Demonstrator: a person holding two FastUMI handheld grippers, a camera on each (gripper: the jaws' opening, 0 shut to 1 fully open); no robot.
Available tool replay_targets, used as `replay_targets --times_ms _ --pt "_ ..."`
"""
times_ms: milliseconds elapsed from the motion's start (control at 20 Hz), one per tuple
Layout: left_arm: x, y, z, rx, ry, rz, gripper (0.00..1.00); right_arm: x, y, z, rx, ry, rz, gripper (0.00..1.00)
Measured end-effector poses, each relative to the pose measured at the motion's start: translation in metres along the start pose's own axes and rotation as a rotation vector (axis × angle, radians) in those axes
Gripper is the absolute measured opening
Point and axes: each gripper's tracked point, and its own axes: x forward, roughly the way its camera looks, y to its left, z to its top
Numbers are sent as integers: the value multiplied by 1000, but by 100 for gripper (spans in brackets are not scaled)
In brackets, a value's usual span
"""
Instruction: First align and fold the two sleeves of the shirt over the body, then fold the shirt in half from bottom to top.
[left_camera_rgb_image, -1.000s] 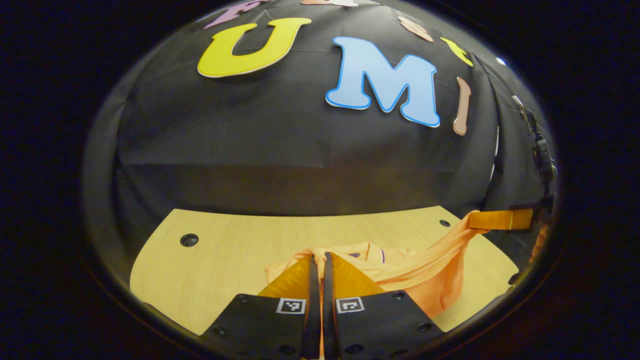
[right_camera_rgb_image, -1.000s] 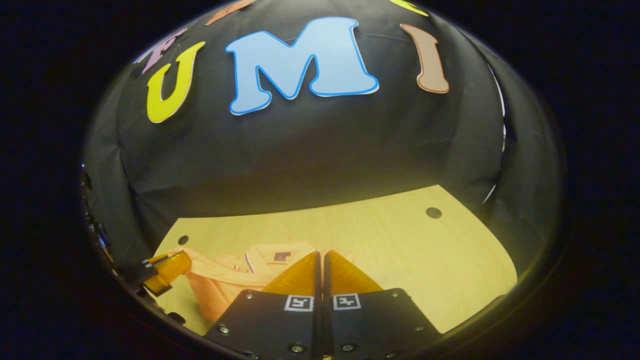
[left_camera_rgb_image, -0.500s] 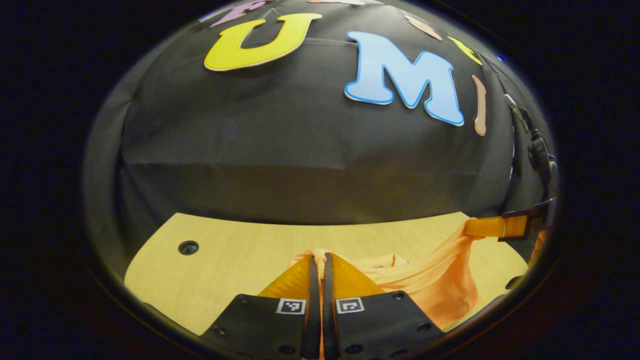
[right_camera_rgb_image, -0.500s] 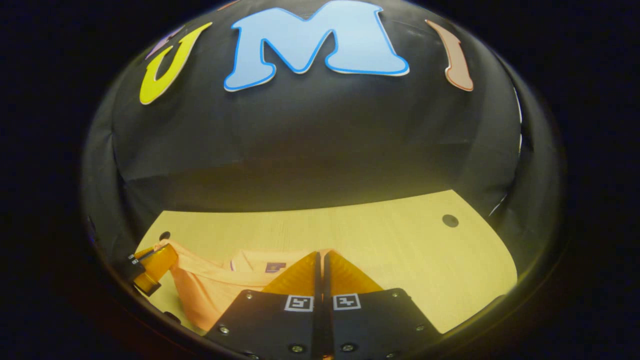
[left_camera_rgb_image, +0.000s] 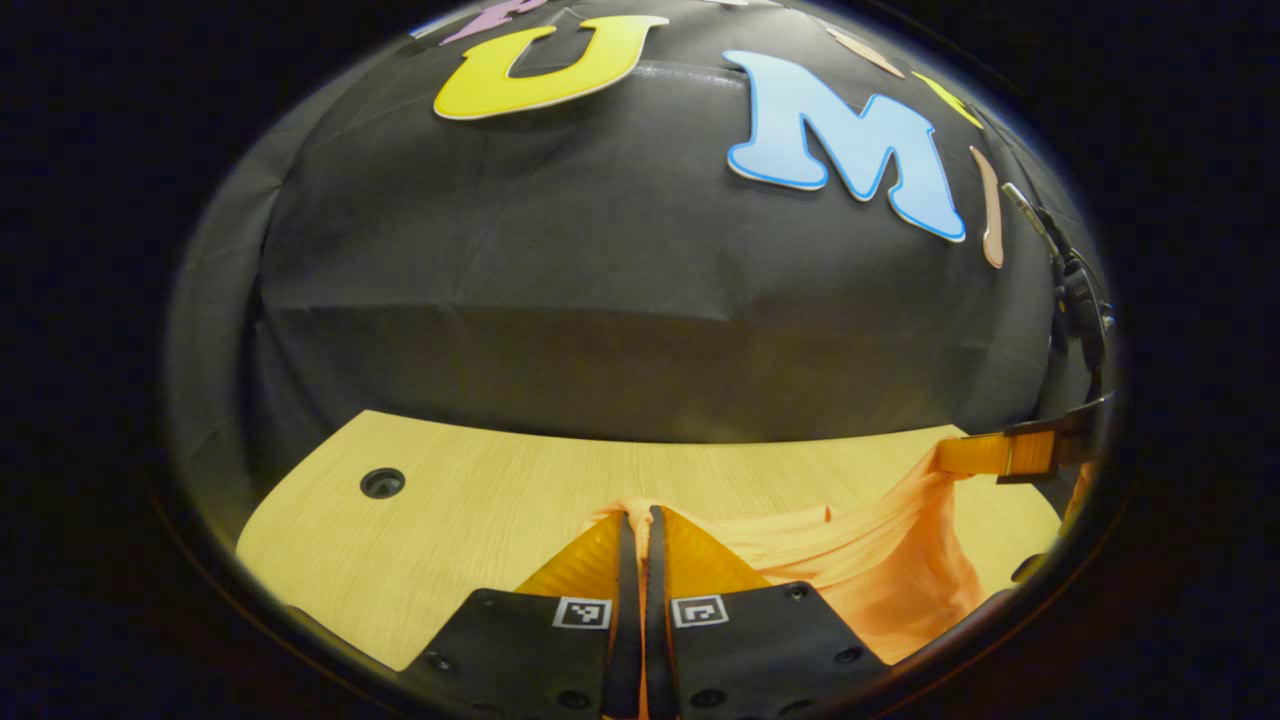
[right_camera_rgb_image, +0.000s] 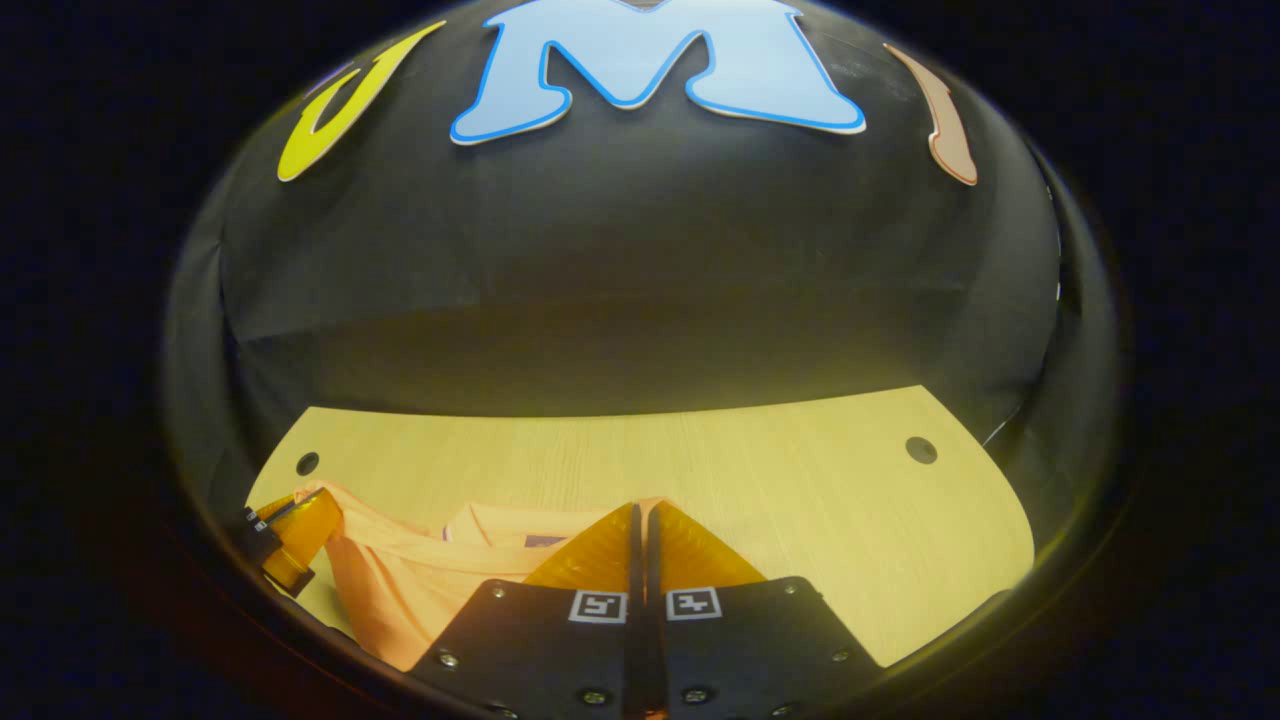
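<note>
The orange shirt (left_camera_rgb_image: 880, 570) is held lifted above the wooden table (left_camera_rgb_image: 470, 500), stretched between the two grippers. The left gripper (left_camera_rgb_image: 640, 525) is closed, with fabric pinched between its fingers; the right gripper (right_camera_rgb_image: 640, 520) is likewise closed on the shirt edge. The held edge is seen to run crosswise from one gripper to the other, and the collar (right_camera_rgb_image: 520, 525) lies forward of both. The bottom-to-top fold is judged in progress, so equal forward travel is required.
</note>
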Motion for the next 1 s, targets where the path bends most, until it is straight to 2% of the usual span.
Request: replay_targets --times_ms 350,600,900,950,1000 --pt "15 2 -18 18 34 24 8 21 -8 -23 -40 58 -41 0" --pt "25 3 -34 51 74 27 8 38 -6 -43 -120 127 -57 0" --pt "27 8 -49 56 121 26 10 38 -7 -68 -198 203 -74 3" --pt "28 8 -51 61 129 25 12 38 -6 -71 -205 212 -75 8" --pt "27 7 -53 65 140 19 14 35 -4 -73 -209 221 -68 4"
